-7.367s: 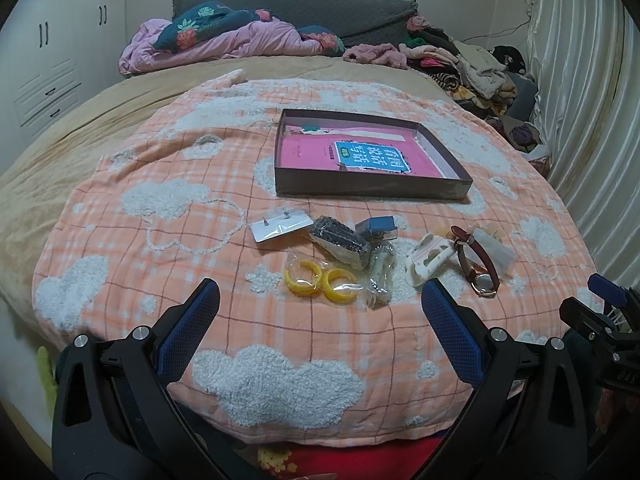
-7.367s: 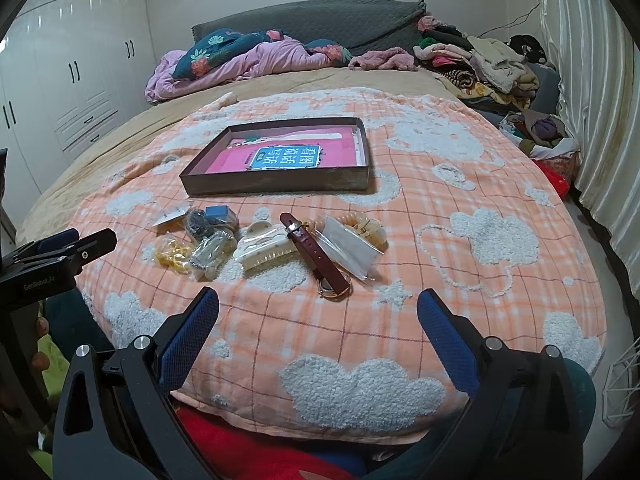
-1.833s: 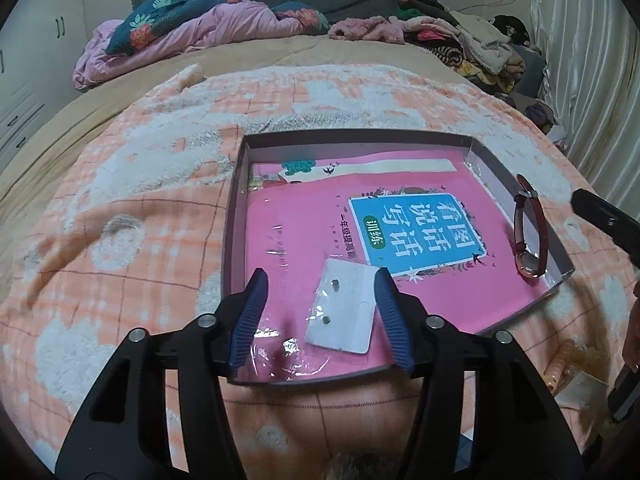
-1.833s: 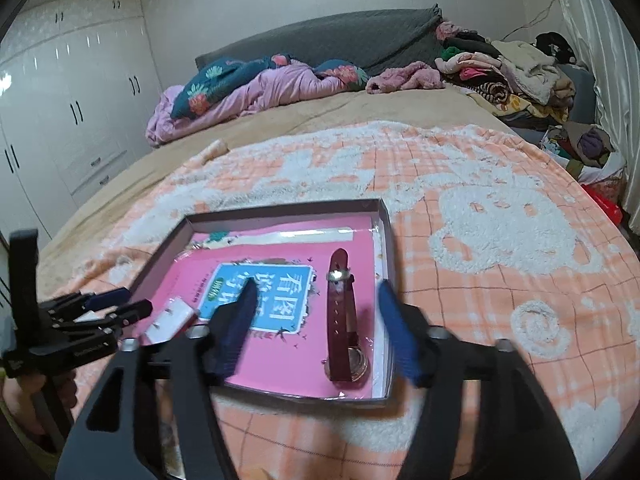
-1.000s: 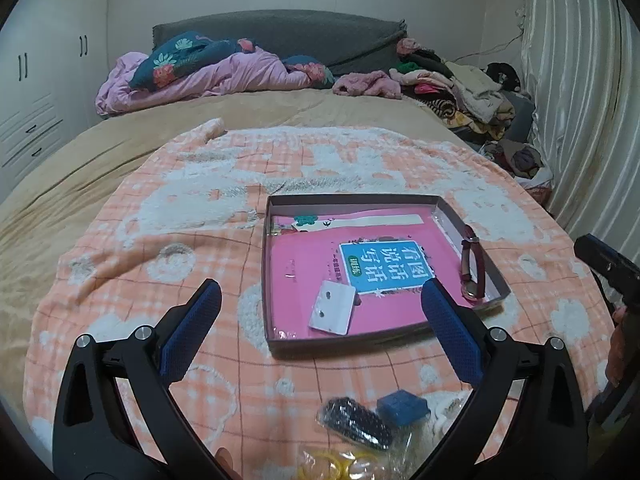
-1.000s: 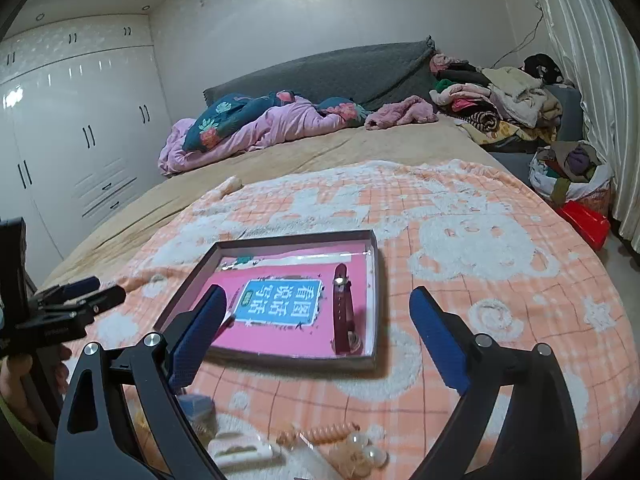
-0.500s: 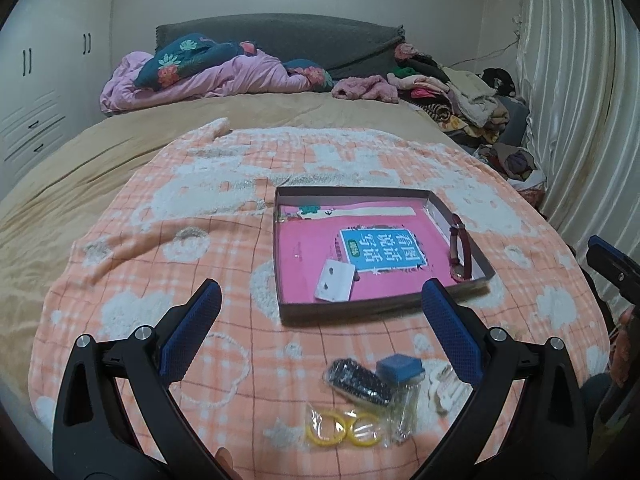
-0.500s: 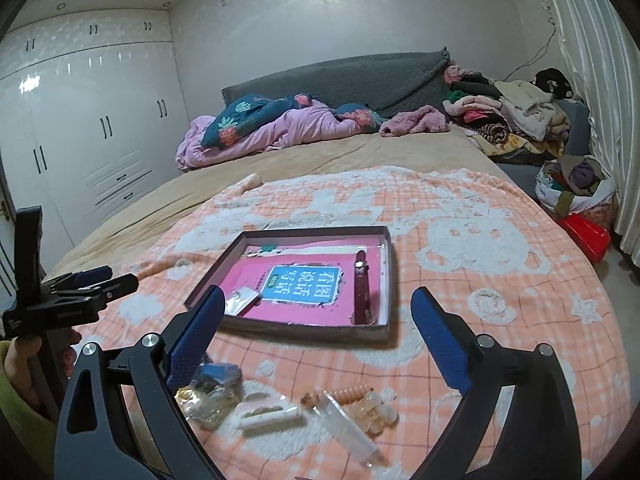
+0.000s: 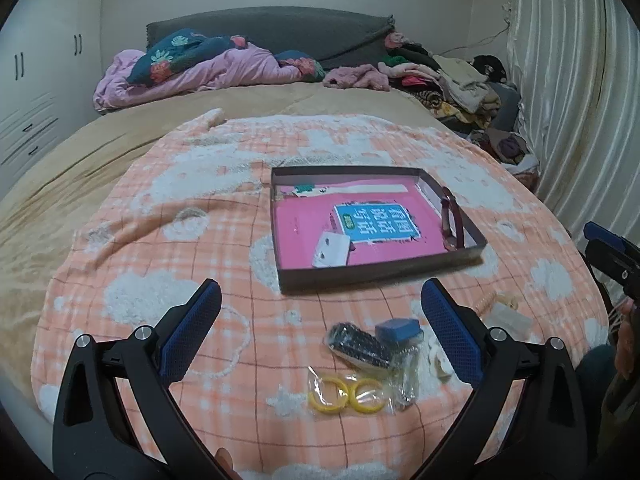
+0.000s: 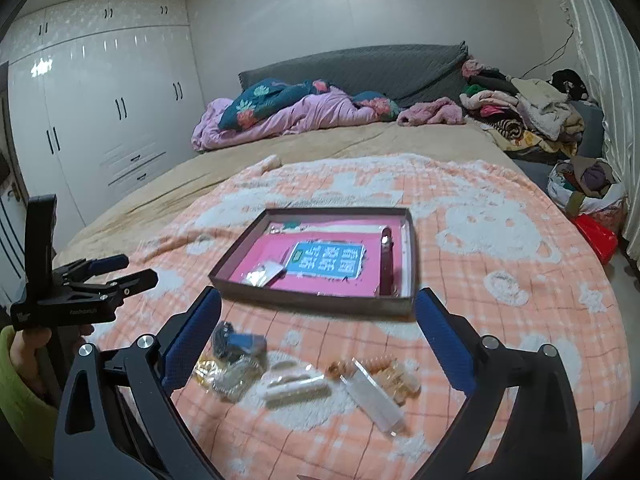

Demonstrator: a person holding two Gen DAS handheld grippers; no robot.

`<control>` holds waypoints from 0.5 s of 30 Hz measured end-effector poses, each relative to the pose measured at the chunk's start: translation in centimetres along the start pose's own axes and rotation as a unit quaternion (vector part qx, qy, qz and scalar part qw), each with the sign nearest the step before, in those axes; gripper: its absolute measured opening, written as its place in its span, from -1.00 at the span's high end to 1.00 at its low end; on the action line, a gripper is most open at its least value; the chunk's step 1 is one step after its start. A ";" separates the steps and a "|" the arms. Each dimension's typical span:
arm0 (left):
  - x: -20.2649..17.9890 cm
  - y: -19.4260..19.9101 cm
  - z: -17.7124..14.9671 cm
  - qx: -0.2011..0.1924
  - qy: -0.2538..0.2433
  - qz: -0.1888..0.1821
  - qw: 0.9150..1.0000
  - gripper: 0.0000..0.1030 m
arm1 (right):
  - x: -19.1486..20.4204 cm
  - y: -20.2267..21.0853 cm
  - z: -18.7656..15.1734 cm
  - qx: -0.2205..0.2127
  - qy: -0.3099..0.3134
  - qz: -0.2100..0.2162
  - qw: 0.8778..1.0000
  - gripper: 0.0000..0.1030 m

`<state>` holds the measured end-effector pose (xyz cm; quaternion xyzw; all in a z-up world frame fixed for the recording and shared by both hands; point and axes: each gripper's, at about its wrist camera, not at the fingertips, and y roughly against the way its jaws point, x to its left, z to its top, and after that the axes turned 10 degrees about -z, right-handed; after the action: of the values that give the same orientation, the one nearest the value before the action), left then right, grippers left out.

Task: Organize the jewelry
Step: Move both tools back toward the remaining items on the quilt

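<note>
From the left wrist, your left gripper is hanging spread and empty over bagged yellow rings; the watch is lying in the tray.

From the right wrist, your right gripper, fingers just widened, is holding nothing above the hair clip.

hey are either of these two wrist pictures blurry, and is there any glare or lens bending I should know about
Left wrist view: fairly sharp; the yellow rings read clearly; fisheye bends the curtain and leaves dark corners. Right wrist view: softer, the packets near the white clip are smeared; light glares off the wardrobe doors; same bowed edges.
</note>
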<state>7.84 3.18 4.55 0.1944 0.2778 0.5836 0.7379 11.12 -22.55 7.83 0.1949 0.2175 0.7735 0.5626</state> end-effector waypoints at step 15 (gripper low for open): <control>-0.6 -0.9 -2.8 0.038 -0.020 0.003 0.999 -0.81 | 2.0 -0.8 -3.4 0.041 0.032 0.002 0.999 -0.88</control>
<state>6.59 2.27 1.97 0.2346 0.2840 0.5709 0.7337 9.37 -20.83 4.69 0.1939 0.2666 0.7710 0.5449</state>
